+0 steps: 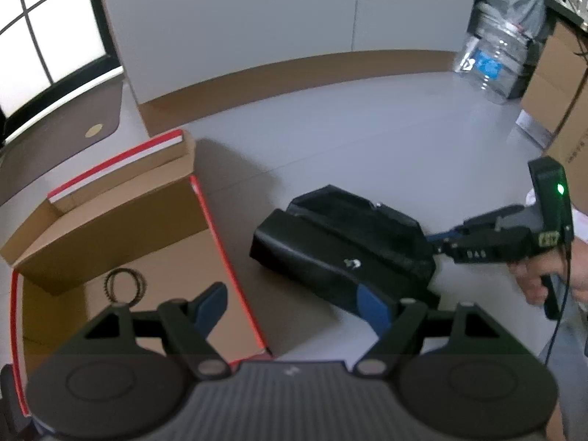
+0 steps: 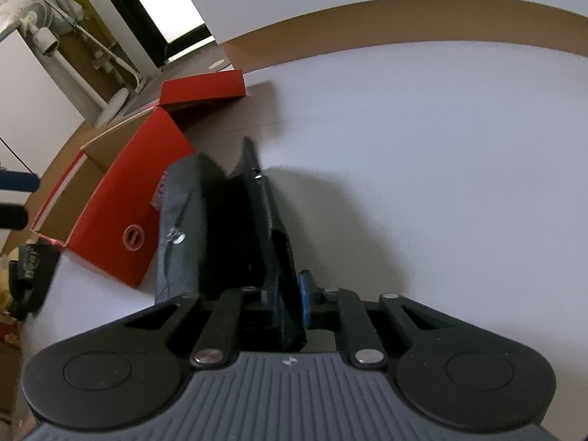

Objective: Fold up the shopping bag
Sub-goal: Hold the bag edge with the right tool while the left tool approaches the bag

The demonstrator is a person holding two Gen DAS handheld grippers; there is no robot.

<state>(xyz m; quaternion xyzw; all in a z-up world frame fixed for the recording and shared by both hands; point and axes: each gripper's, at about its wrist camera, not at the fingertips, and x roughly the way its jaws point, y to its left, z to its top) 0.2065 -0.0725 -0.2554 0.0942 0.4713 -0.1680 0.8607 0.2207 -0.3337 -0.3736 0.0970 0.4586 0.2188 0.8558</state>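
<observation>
Black fabric shopping bag (image 1: 341, 253) half-collapsed on the pale grey table (image 1: 367, 139), one end pinched, the fold barely started.

The bag lies in loose, raised layers just beside the open red-edged cardboard box (image 1: 110, 228), a small metal snap showing on its upper panel; nothing is flattened or tucked yet, so by my reading most of the folding remains. The right gripper (image 2: 290, 305) is clenched on a thin edge of the bag's near end, its blue pads pressing the cloth between them. The left gripper (image 1: 294, 312) hangs with jaws spread wide and nothing between them, one finger over the box, the other close to the bag's lower edge; whether it touches I cannot tell. A clear water jug (image 1: 492, 62) stands well apart.
</observation>
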